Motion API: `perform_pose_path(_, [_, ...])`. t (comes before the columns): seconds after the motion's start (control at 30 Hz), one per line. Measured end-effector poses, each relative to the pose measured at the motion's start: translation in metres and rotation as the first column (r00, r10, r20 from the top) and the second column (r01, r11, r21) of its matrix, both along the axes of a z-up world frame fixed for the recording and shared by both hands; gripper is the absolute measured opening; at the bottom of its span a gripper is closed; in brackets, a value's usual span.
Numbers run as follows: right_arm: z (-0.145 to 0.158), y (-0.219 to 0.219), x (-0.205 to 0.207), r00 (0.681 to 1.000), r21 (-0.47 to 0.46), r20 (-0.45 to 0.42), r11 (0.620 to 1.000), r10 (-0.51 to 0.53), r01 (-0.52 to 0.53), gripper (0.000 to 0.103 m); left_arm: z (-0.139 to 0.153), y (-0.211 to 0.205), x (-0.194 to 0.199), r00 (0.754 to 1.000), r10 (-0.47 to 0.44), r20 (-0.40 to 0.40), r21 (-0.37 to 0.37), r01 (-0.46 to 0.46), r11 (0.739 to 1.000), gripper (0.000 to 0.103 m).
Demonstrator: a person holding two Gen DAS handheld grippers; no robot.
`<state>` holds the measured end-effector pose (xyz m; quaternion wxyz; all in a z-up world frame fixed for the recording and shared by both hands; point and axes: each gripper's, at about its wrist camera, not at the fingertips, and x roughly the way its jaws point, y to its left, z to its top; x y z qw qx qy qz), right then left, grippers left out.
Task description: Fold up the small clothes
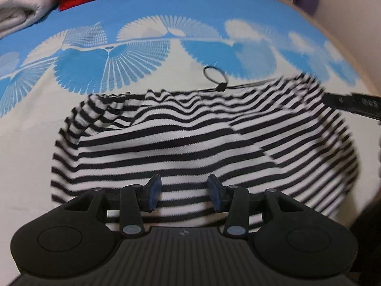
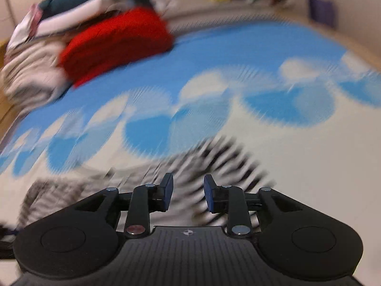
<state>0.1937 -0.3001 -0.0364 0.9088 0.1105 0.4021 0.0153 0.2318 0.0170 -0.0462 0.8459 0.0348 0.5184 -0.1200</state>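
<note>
While both claws hang with jaws apart and empty, the black-and-white striped knit garment lies rumpled on the blue-and-cream patterned bedspread, directly beneath the left claw; the right claw, blurred, apparently hovers over its edge.

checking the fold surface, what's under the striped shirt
The striped shirt lies on a blue and cream patterned sheet, which shows all around it. A black cable tie rests at its far edge. Anything beneath the shirt itself is covered.
</note>
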Motion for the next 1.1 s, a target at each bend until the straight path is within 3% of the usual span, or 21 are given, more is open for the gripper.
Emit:
perform_pose_path(0.1, [-0.029, 0.011, 0.007, 0.99, -0.023, -0.132, 0.998, 0.049, -0.053, 0.034, -0.023, -0.002, 0.019, 0.999, 0.038, -0.016, 0.064, -0.037, 0.997, 0.049])
perform_pose_path(0.17, [-0.046, 0.009, 0.011, 0.977, -0.091, -0.214, 0.995, 0.025, -0.046, 0.034, -0.032, 0.004, 0.026, 0.995, 0.09, -0.039, 0.083, -0.087, 0.993, 0.058])
perform_pose_path(0.23, [-0.041, 0.002, 0.008, 0.979, -0.122, -0.203, 0.992, -0.029, 0.004, 0.034, -0.023, 0.014, 0.026, 0.989, 0.142, -0.04, 0.042, -0.14, 0.989, 0.058])
perform_pose_path(0.33, [-0.022, -0.011, -0.01, 0.99, -0.098, -0.114, 0.992, -0.086, 0.075, 0.034, 0.0, 0.028, 0.023, 0.988, 0.153, 0.015, -0.024, -0.152, 0.988, 0.058])
perform_pose_path(0.4, [-0.02, -0.021, -0.022, 0.984, -0.114, -0.102, 0.984, -0.148, 0.137, 0.035, 0.005, 0.039, 0.023, 0.985, 0.17, 0.026, -0.034, -0.169, 0.985, 0.058])
perform_pose_path(0.53, [-0.045, -0.042, -0.035, 0.949, -0.134, -0.209, 0.968, -0.237, 0.212, 0.035, -0.023, 0.064, 0.034, 0.96, 0.267, -0.082, 0.022, -0.266, 0.964, 0.056])
perform_pose_path(0.6, [-0.052, -0.048, -0.038, 0.941, -0.15, -0.229, 0.965, -0.247, 0.217, 0.035, -0.027, 0.069, 0.036, 0.951, 0.297, -0.085, 0.031, -0.295, 0.955, 0.056])
perform_pose_path(0.67, [-0.043, -0.051, -0.047, 0.949, -0.159, -0.19, 0.962, -0.252, 0.223, 0.035, -0.01, 0.072, 0.032, 0.94, 0.341, -0.016, 0.028, -0.341, 0.94, 0.055])
perform_pose_path(0.77, [-0.026, -0.051, -0.062, 0.966, -0.162, -0.113, 0.963, -0.234, 0.214, 0.037, 0.033, 0.071, 0.013, 0.93, 0.336, 0.151, -0.025, -0.336, 0.941, 0.055])
perform_pose_path(0.9, [-0.032, -0.06, -0.076, 0.943, -0.165, -0.164, 0.951, -0.289, 0.262, 0.04, 0.084, 0.068, -0.019, 0.901, 0.294, 0.318, -0.029, -0.301, 0.953, 0.055])
perform_pose_path(1.0, [-0.02, -0.058, -0.093, 0.942, -0.134, -0.097, 0.942, -0.321, 0.307, 0.04, 0.123, 0.078, -0.054, 0.863, 0.302, 0.406, -0.057, -0.306, 0.95, 0.059])
perform_pose_path(1.1, [-0.002, -0.04, -0.114, 0.961, -0.102, -0.012, 0.957, -0.275, 0.272, 0.04, 0.154, 0.083, -0.096, 0.825, 0.306, 0.476, -0.078, -0.306, 0.949, 0.068])
